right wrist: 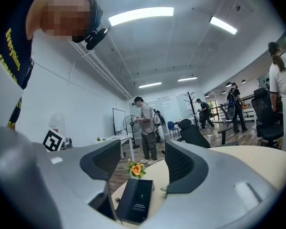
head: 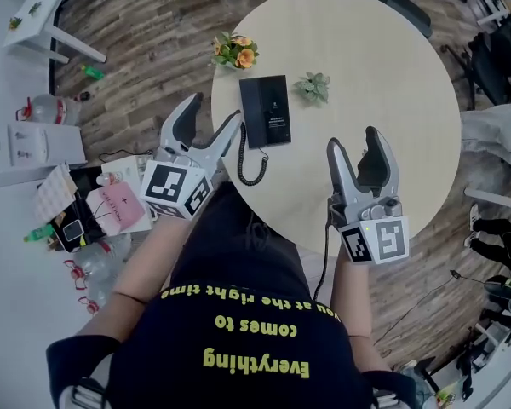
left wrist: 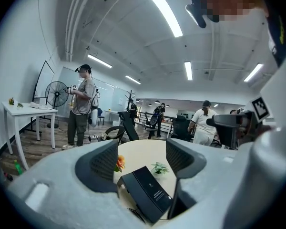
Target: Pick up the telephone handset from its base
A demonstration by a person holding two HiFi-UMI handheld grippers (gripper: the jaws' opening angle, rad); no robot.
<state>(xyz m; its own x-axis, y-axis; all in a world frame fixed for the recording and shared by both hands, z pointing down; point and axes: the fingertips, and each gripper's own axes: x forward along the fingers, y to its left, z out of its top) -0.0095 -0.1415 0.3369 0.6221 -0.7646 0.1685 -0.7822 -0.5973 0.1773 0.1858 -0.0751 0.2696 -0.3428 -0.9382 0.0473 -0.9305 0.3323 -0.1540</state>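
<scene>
While the left gripper (head: pixel 215 109) and right gripper (head: pixel 353 138) stand released and empty, the telephone (head: pixel 265 110) lies on the surface (head: pixel 383 83) ahead, long axis pointing away. The left gripper is nearer, just beside its left edge.

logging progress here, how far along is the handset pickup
Nothing done yet: the handset lies on its base on the table. In hand: left gripper and right gripper, both open and empty, hover short of it. Left: reach, grip, lift.
</scene>
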